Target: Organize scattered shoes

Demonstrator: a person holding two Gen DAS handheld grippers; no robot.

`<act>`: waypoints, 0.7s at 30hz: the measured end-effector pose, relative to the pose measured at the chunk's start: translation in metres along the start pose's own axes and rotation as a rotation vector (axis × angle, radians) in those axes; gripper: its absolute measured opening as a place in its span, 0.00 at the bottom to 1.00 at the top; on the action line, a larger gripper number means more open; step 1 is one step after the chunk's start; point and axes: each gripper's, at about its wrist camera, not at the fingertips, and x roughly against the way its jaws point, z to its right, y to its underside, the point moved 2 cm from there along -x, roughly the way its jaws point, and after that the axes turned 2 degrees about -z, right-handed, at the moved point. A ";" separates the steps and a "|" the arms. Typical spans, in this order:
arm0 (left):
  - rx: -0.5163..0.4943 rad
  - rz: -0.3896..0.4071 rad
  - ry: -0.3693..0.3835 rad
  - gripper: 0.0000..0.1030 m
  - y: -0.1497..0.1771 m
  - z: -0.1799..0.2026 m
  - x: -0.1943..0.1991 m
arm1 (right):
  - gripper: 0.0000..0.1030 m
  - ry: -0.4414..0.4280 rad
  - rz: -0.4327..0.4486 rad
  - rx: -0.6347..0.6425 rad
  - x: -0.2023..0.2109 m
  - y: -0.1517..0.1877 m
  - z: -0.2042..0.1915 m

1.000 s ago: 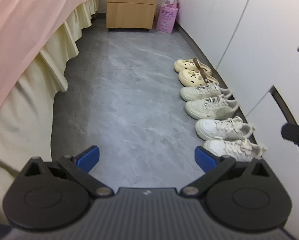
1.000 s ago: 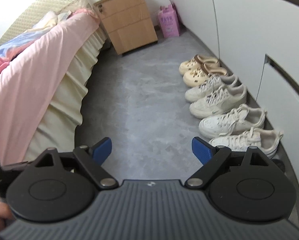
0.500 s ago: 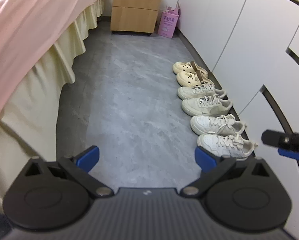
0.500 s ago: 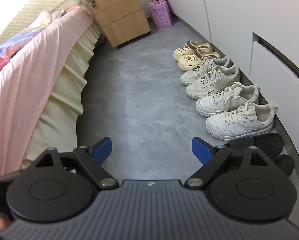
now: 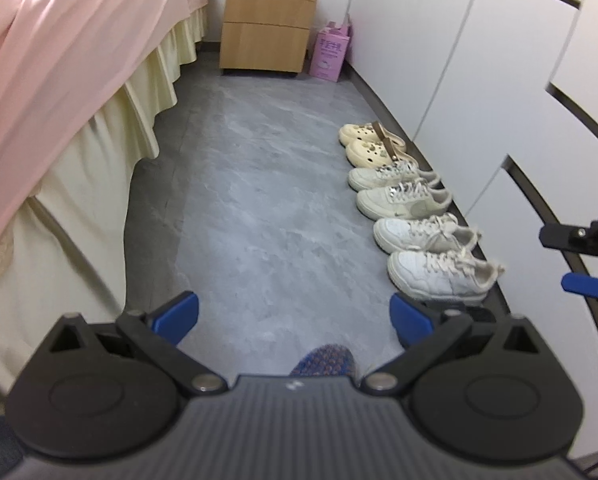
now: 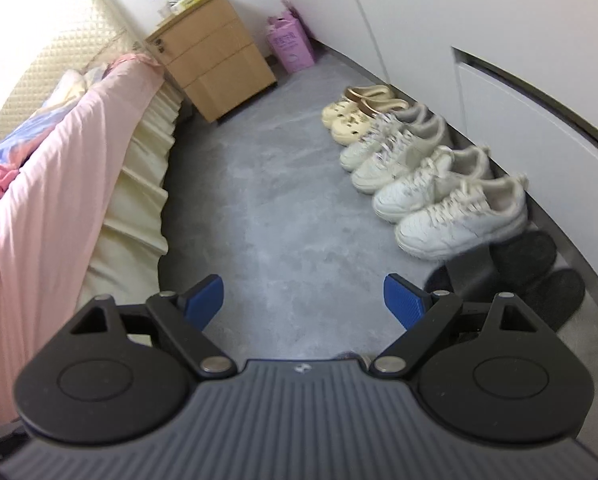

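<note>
In the left wrist view, at nine o'clock, a bed (image 5: 51, 92) with a pink cover and a cream skirt runs along the edge of the grey floor (image 5: 267, 208). At twelve o'clock a wooden drawer cabinet (image 5: 269, 20) stands against the far wall, with a pink bag (image 5: 331, 54) just beside it at one o'clock. From one to three o'clock the shoes stand in a row, side by side along the foot of the white cupboards (image 5: 479, 80): a pair of cream clogs (image 5: 369, 142) farthest off, then a pair of beige sneakers (image 5: 399, 192), then a pair of white sneakers (image 5: 435, 256) nearest. A dark slipper shows only as a sliver beyond the right finger. The left tongs (image 5: 295, 318) stand wide open over bare floor, with nothing between the blue pads; a blue patterned thing (image 5: 325, 362) peeks out at six o'clock, too hidden to name. At three o'clock the right tongs (image 5: 579, 264) reach in from the edge, in part.

In the right wrist view the bed lies at nine o'clock, the cabinet at eleven, the bag at twelve. The same row of shoes runs from one to three o'clock, and a pair of black slippers (image 6: 539, 276) lies at its near end, at four o'clock, just beside the white pair. The right tongs (image 6: 303, 300) gape empty above the floor.
</note>
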 end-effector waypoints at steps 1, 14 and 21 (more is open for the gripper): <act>-0.013 -0.001 -0.004 0.99 0.004 0.002 0.000 | 0.86 0.006 -0.003 0.005 0.003 0.005 0.000; -0.123 0.012 0.052 1.00 0.031 0.039 0.006 | 0.86 -0.007 0.054 0.147 0.042 0.071 -0.009; -0.143 -0.012 0.014 0.99 0.040 0.043 -0.002 | 0.86 0.035 0.055 0.050 0.055 0.102 0.013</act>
